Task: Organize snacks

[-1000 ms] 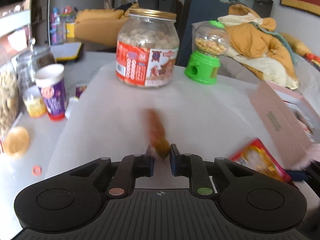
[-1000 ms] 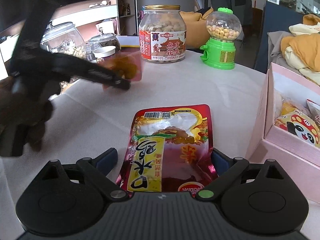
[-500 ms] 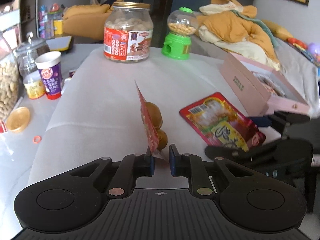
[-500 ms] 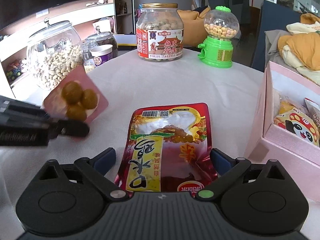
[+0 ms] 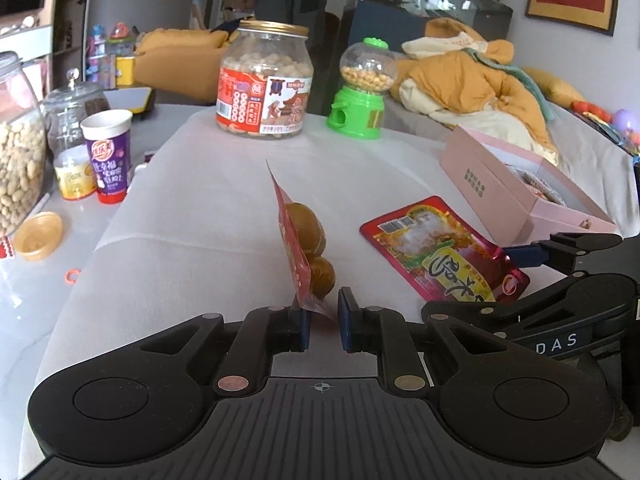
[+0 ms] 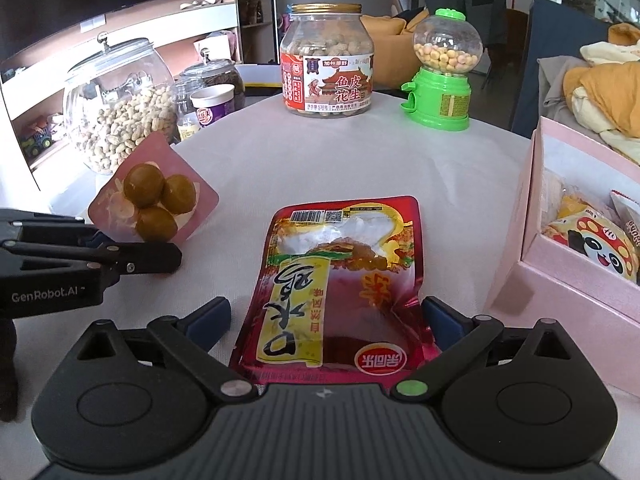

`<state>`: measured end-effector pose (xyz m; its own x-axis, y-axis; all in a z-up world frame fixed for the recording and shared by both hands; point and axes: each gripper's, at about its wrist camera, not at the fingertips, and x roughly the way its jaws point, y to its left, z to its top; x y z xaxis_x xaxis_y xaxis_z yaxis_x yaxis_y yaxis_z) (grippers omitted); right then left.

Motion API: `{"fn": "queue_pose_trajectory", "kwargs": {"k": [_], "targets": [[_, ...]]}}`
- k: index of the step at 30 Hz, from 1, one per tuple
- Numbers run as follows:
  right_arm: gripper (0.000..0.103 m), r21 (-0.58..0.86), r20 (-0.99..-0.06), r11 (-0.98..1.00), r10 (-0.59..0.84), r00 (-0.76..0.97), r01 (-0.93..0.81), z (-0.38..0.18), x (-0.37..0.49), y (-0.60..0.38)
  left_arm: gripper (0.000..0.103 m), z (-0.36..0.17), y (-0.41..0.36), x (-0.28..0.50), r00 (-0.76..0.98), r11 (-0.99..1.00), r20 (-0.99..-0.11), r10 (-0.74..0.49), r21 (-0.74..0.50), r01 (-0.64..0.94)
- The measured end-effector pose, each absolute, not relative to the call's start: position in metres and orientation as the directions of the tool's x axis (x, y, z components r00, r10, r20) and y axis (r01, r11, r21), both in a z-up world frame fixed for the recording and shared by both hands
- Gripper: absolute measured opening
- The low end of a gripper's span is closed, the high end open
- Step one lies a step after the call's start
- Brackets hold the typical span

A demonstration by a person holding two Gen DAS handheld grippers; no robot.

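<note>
A red snack packet (image 6: 340,272) lies flat on the white tablecloth, its near end between the wide-open jaws of my right gripper (image 6: 326,316); the pads stand at its side edges without pressing. To its left my left gripper (image 6: 176,258) is shut on the corner of a small pink pouch (image 6: 154,196) holding three brown balls, tilted up off the cloth. In the left wrist view the pouch (image 5: 298,248) stands edge-on above the left gripper (image 5: 322,320), and the red packet (image 5: 436,248) and right gripper (image 5: 480,284) are to the right.
An open pink box (image 6: 532,248) with several snack packs stands at the right. At the back are a peanut jar (image 6: 326,56) and a green candy dispenser (image 6: 440,72). Glass jars (image 6: 116,108) and a purple cup (image 6: 212,106) crowd the left edge.
The left gripper carried the pink pouch from up over the table's left back down to beside the red packet. The right gripper kept its place, its jaws slightly wider.
</note>
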<state>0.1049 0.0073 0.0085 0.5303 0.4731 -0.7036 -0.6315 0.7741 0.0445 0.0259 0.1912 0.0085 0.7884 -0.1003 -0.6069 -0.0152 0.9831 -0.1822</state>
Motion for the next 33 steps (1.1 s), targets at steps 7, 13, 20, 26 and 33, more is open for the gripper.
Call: {"fn": "queue_pose_trajectory", "kwargs": {"k": [7,13,20,26,33], "targets": [[0.101,0.019,-0.710,0.802,0.431,0.557,-0.596,0.009,0.114,0.017,0.019,0.007,0.193,0.025,0.796,0.980,-0.596,-0.106,-0.198,-0.019],[0.090,0.016,-0.722,0.833,0.392,0.570,-0.553,0.013,0.131,0.025,0.019,0.006,0.195,0.023,0.798,0.976,-0.592,-0.112,-0.218,-0.024],[0.079,0.002,-0.730,0.785,0.424,0.536,-0.620,0.018,0.092,0.005,0.020,0.007,0.192,0.023,0.799,0.979,-0.593,-0.102,-0.204,-0.026],[0.084,0.002,-0.676,0.779,0.464,0.573,-0.627,0.011,0.070,-0.012,0.022,0.011,0.196,0.029,0.811,0.975,-0.578,-0.093,-0.217,-0.043],[0.088,0.023,-0.678,0.781,0.471,0.565,-0.624,0.011,0.071,-0.015,0.031,0.012,0.208,0.069,0.805,0.976,-0.594,-0.013,-0.183,-0.119]]}}
